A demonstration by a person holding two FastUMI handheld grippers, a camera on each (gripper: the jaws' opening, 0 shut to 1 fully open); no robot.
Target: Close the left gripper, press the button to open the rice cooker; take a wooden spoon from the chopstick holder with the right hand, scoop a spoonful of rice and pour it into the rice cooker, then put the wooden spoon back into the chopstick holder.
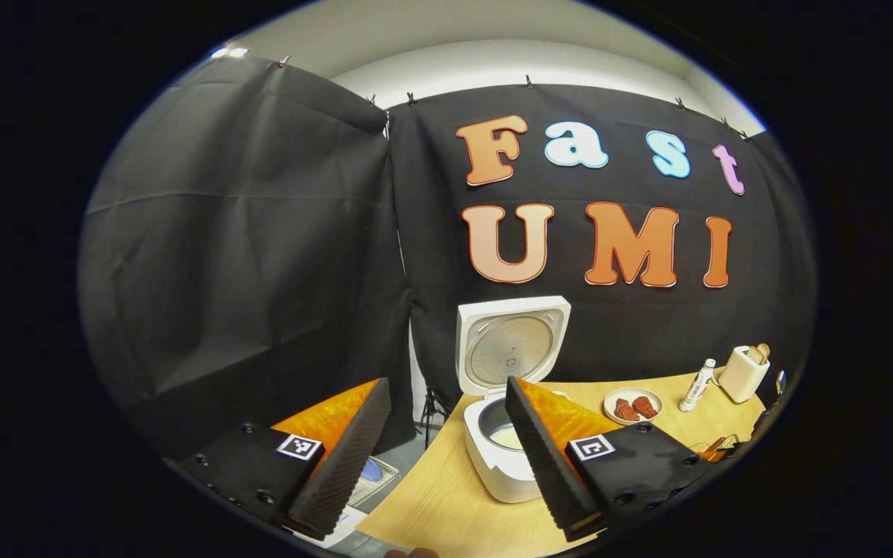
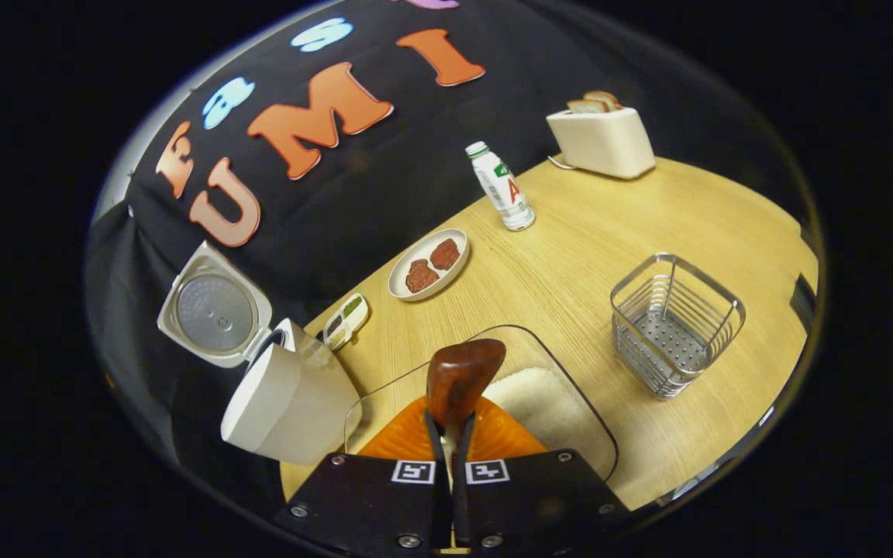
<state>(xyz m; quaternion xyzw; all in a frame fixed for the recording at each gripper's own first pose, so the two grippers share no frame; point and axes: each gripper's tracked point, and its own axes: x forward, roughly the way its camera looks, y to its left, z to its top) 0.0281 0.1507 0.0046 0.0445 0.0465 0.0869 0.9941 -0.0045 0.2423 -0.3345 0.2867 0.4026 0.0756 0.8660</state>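
Right claw (image 2: 450,438) grips the wooden spoon (image 2: 462,380), fingers pressed together on its handle.
Spoon bowl hangs over the heap of rice (image 2: 528,399) in the clear glass dish (image 2: 570,387) on the table (image 2: 609,225). Rice cooker (image 2: 284,403) stands just left of the dish, lid (image 2: 214,314) flipped up. Chopstick holder (image 2: 675,322), a wire basket, sits apart to the right. Left claw (image 1: 446,442) hovers with fingers spread wide, gripping nothing, with the open cooker straight ahead of it. Plate (image 2: 427,263), bottle (image 2: 502,187) and toaster (image 2: 601,139) line the back.
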